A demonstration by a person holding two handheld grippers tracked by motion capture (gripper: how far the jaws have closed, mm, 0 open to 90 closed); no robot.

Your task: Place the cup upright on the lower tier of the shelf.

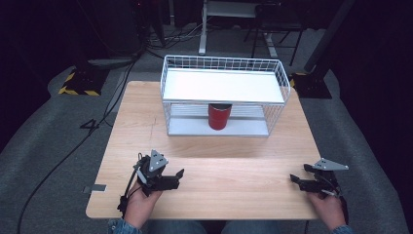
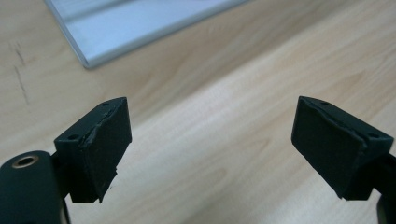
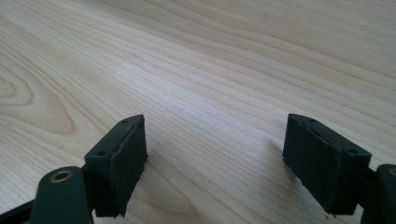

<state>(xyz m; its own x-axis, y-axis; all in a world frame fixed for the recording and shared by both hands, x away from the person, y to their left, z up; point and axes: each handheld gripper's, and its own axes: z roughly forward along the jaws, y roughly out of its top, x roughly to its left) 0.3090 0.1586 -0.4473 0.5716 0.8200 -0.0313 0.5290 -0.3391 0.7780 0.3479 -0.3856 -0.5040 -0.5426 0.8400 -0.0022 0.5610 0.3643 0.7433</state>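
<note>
Red can point(image 1: 219, 116): a short, squat cylinder, deep glossy red with a dark top rim. It stands upright on the lower shelf of the wire rack point(image 1: 224, 63), near the middle of that shelf and close to its front edge, directly under the white upper shelf point(image 1: 223, 86). The upper shelf hides the can's top from the high view. No label, brand or lettering can be read on it at this size.

Left gripper point(image 1: 178, 176): held in the left hand point(image 1: 141, 202) low over the near left part of the table point(image 1: 219, 195), jaws pointing toward the table's middle. In the left gripper view its jaws stand apart with bare wood between them; nothing is held. A corner of the rack's pale lower tray point(image 2: 135, 23) shows at the top of that view.

Right gripper point(image 1: 294, 180): held in the right hand point(image 1: 328, 207) at the near right edge of the table, jaws pointing left. In the right gripper view the jaws are apart over plain wood grain, holding nothing.

Both grippers are well apart from the can. The rack's front side is open between the shelves; white wire mesh walls rise around the upper shelf. Beyond the table: grey floor, black cables point(image 1: 73, 146), a yellow-and-black striped base point(image 1: 80, 83), and desk legs point(image 1: 202, 34).
</note>
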